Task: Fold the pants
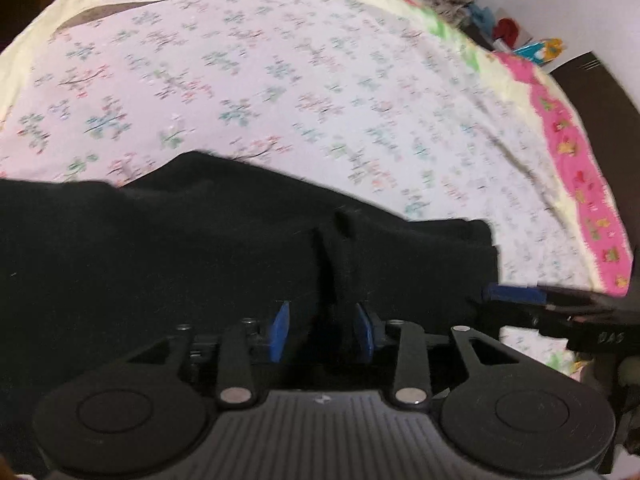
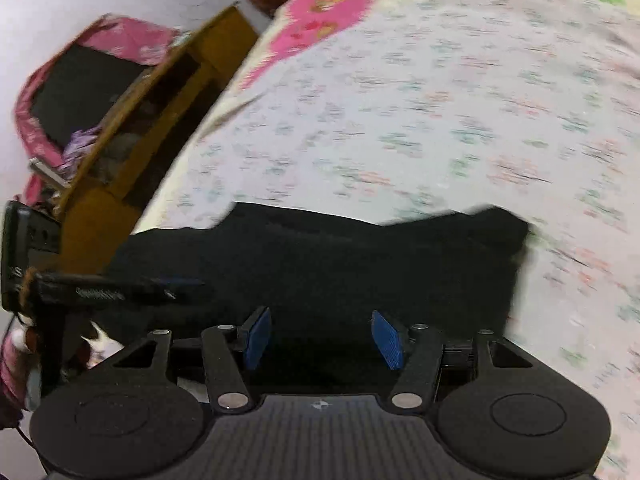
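The black pants (image 1: 180, 248) lay on the bed, on a sheet (image 1: 280, 72) with small flowers and a pink border. They covered the near part of the sheet in both views. In the left wrist view a raised fold of the cloth ran up from between the blue pads, and the right end of the pants stopped in a straight edge near the pink border. In the right wrist view the far edge of the pants (image 2: 320, 264) was uneven, with one corner standing out at the right.

The left tool (image 1: 324, 332) was directly over the pants. Its pads stood apart with a clear gap; the fold lay in this gap, but the pads did not press on it. The right tool (image 2: 322, 338) was also over the pants, and its pads stood apart too, wider, with only flat black cloth seen between them. Neither tool was clamped on anything.

Each tool showed at the edge of the other's view, near the end of the pants. Both pictures were blurred.

Beside the bed, in the right wrist view, stood a wooden shelf (image 2: 160, 120), and behind it a dark screen (image 2: 80, 88) with pink cloth around it against a white wall.
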A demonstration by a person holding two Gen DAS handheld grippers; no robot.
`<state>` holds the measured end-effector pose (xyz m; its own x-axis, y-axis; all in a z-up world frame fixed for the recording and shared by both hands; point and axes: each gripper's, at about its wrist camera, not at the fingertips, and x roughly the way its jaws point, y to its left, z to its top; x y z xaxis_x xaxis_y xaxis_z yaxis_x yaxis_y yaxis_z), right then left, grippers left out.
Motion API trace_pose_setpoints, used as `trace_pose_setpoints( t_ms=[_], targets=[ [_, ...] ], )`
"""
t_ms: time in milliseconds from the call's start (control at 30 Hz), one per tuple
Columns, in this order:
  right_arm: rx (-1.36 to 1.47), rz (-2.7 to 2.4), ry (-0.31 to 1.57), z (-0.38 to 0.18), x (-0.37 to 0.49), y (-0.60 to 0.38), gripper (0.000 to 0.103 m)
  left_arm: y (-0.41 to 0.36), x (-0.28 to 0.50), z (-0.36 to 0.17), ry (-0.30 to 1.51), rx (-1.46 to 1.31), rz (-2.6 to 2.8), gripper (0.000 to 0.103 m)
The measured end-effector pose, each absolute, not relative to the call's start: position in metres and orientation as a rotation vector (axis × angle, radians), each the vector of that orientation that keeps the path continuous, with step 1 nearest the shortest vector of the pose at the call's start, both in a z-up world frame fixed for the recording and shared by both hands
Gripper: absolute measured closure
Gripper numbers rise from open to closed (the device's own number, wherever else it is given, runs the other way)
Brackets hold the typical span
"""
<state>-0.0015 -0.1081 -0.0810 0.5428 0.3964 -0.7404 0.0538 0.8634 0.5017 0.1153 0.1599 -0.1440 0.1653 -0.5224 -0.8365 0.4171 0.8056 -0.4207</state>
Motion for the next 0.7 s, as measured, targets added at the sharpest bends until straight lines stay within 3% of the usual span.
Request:
trace_pose_setpoints(
  t_ms=[133,267,500,700],
  targets=[
    [0.436,0.371,0.984,-0.098,0.031,-0.060,0.060,0.173,0.115,-0.149,1.236,-0.104,-0.622,0.059],
    [0.410,0.384,1.161,-0.139,0.059,-0.029,0.062,0.202,0.110,-0.145,1.222,-0.120,-0.554,0.059],
    [0.304,0.406,1.134,-0.114,0.070,-0.017,0.063,0.253,0.117,-0.145,1.195,-0.245,-0.469,0.059],
    [0.320,0.338,1.114,-0.101,0.048,-0.038,0.062,0.200,0.113,-0.159,1.205,-0.286,-0.690,0.058]
  ],
)
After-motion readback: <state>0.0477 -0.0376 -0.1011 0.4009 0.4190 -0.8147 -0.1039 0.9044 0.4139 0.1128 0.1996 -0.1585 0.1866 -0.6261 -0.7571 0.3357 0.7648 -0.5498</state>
